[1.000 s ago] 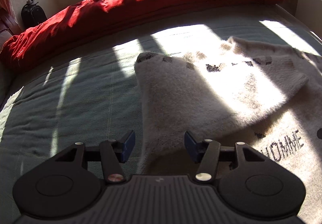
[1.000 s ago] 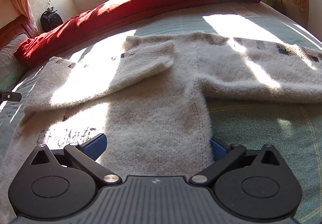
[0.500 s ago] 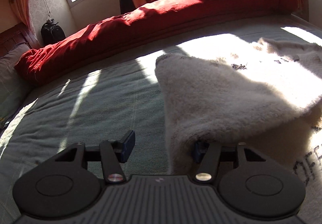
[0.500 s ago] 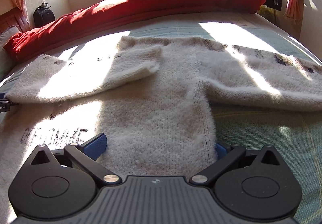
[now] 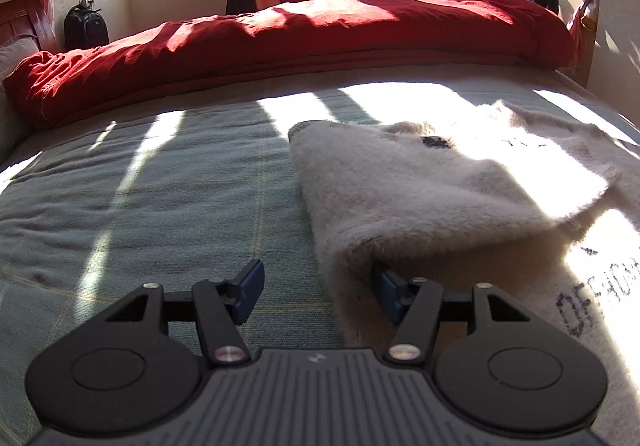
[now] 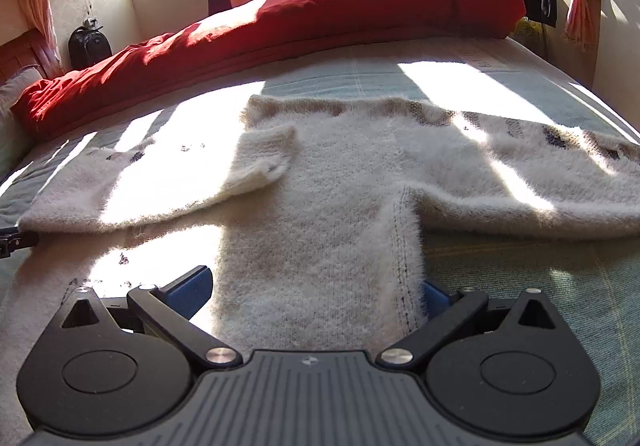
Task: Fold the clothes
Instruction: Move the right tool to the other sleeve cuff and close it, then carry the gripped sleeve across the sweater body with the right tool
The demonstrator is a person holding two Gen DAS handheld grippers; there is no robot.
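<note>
While my left gripper (image 5: 316, 296) and right gripper (image 6: 316, 292) stand released over the sweater (image 6: 340, 205), its folded sleeve (image 5: 420, 197) could snag and unfold.

A bed (image 6: 520, 286) with a grey-green checked cover carries everything. Along its far edge lies 1 long red duvet (image 6: 320, 17), rolled from left to right. Nearer, a fuzzy cream sweater (image 6: 320, 246) lies flat on the cover, its left sleeve (image 5: 420, 197) folded over the body, its right sleeve (image 6: 540, 181) stretched right.
</note>
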